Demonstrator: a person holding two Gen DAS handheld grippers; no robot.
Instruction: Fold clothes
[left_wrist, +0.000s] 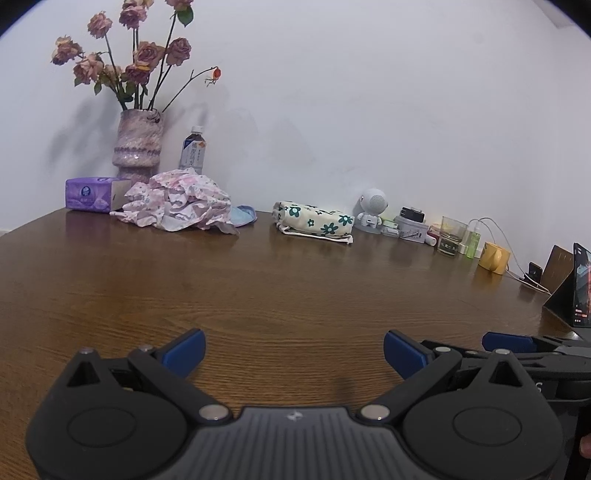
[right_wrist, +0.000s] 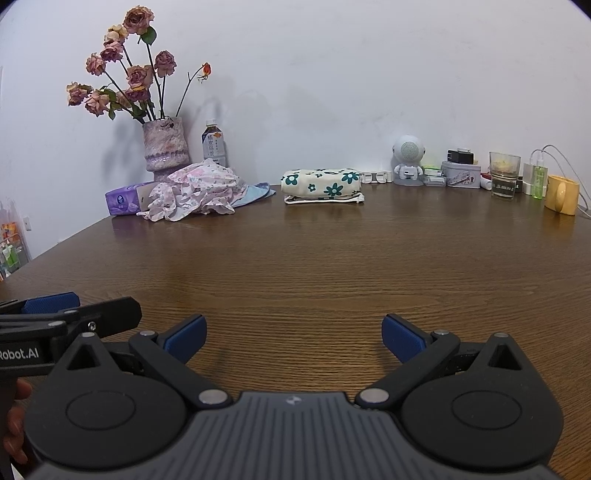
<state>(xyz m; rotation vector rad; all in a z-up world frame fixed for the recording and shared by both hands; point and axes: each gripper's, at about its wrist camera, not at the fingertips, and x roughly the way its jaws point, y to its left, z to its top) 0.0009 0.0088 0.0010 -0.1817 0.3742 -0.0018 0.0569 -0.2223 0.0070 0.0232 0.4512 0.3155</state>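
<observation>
Now reach both wide-open grippers, left gripper (left_wrist: 293, 350) and right gripper (right_wrist: 293, 338), empty over bare brown wooden table (right_wrist: 314, 258), toward crumpled pink floral garment (right_wrist: 195, 192) far-left beside vase; pinch edges, not bulk.

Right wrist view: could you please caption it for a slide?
Open right claw low over the bare wooden table, crumpled pink clothes waiting by the wall.

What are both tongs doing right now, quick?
Left tongs: open, empty, above the brown wooden table.
Right tongs: open, empty.
</observation>
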